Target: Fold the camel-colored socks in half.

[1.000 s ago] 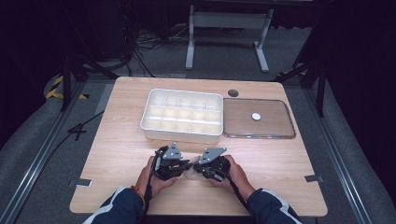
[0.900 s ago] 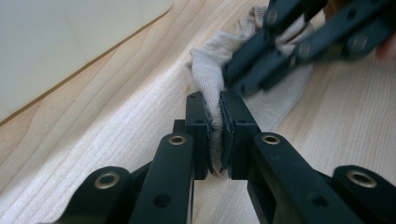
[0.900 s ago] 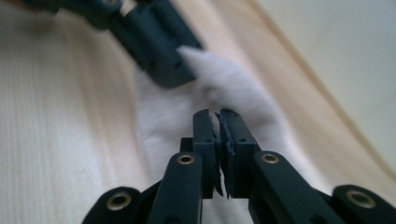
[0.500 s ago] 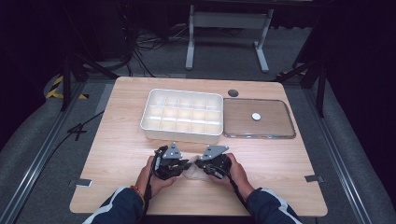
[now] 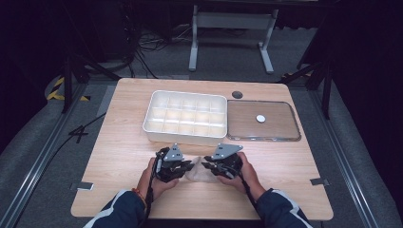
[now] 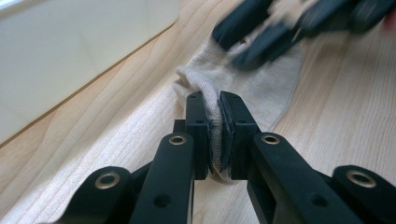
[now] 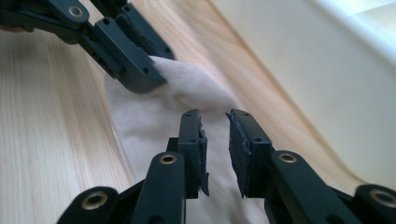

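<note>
With the beige sock (image 6: 252, 84) lying on the bench (image 5: 123, 142) between both hands, the left gripper (image 6: 214, 135) pinches its edge while the right gripper (image 7: 215, 149), fingers just parted and empty, has released to regrip.
</note>
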